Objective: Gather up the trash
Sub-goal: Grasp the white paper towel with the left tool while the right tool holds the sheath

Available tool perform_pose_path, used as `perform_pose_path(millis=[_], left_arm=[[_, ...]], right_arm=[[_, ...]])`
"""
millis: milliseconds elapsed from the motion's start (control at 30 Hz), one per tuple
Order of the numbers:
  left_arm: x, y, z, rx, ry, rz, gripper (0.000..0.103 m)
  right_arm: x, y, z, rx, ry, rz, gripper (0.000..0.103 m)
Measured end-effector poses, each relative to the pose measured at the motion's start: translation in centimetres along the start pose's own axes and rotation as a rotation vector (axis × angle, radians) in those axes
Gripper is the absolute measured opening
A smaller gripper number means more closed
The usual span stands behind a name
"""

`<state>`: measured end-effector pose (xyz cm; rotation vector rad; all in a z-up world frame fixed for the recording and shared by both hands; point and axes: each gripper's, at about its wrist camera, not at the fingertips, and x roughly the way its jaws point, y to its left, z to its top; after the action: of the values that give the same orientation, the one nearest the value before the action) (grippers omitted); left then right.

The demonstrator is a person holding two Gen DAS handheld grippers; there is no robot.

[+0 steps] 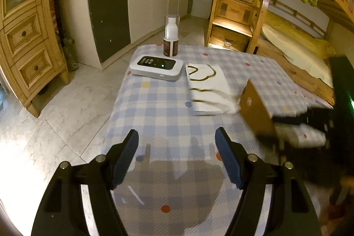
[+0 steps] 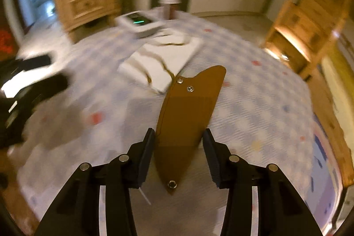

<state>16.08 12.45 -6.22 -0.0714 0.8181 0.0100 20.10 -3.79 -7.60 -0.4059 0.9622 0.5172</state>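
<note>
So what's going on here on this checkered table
A person is working two handheld tongs over the checkered table. The right tongs hold a flat brown leather-like piece with metal snaps above the cloth, beside a white paper bag lying flat. The left tongs hover open and empty. Farther back sit a white device and a spray bottle. The right view is blurred.

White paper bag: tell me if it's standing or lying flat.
Lying flat: the white paper bag rests folded on the checked tablecloth, handles spread across it.

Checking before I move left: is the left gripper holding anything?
No, the left gripper is open, with only the blue checked tablecloth between its fingers.
</note>
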Motion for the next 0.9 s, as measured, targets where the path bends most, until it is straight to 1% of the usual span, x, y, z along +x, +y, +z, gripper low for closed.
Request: perform_pose_path(millis=[100,200,233,267,300,433,467,567,767,900], left_arm=[[0.3,-0.4,0.2,0.008,0.006,-0.004,0.07],[1.6,-1.3,0.6,0.039,0.021,-0.002,0.07],[2.2,-1.7,0.8,0.049,0.03,-0.001,0.072],[2.6,-2.1,1.1,0.057,0.036,0.002,0.077],[3.1,-2.4,1.4,0.062,0.038,0.002,0.078],[5.0,-3.6,2.8,0.078,0.057,-0.003,0.078],[5.6,-3.8,3.1,0.081,0.063,0.0,0.078],[6.9,-4.3,3.8,0.09,0.09,0.02,0.065],[8.4,-5.2,3.8,0.134,0.137,0.025,0.064],[8.4,-5.4,3.5,0.128,0.134,0.015,0.064]], right_arm=[[-0.9,0.7,-0.9,-0.008,-0.013,-0.01,0.044],[-1.9,-0.8,-1.7,0.072,-0.048,-0.032,0.044],[-2.2,-1.7,-2.0,0.116,-0.064,-0.033,0.044],[-2.4,-2.7,-2.3,0.167,-0.081,-0.023,0.044],[-2.5,-3.5,-2.6,0.21,-0.095,-0.015,0.044],[-2.8,-5.7,-3.7,0.3,-0.14,-0.013,0.044],[-2.8,-6.1,-3.9,0.316,-0.146,-0.012,0.044],[-3.2,-7.5,-4.6,0.369,-0.164,-0.008,0.044],[-3.9,-9.0,-5.7,0.42,-0.176,0.0,0.044],[-4.0,-9.3,-5.8,0.432,-0.183,0.004,0.044]])
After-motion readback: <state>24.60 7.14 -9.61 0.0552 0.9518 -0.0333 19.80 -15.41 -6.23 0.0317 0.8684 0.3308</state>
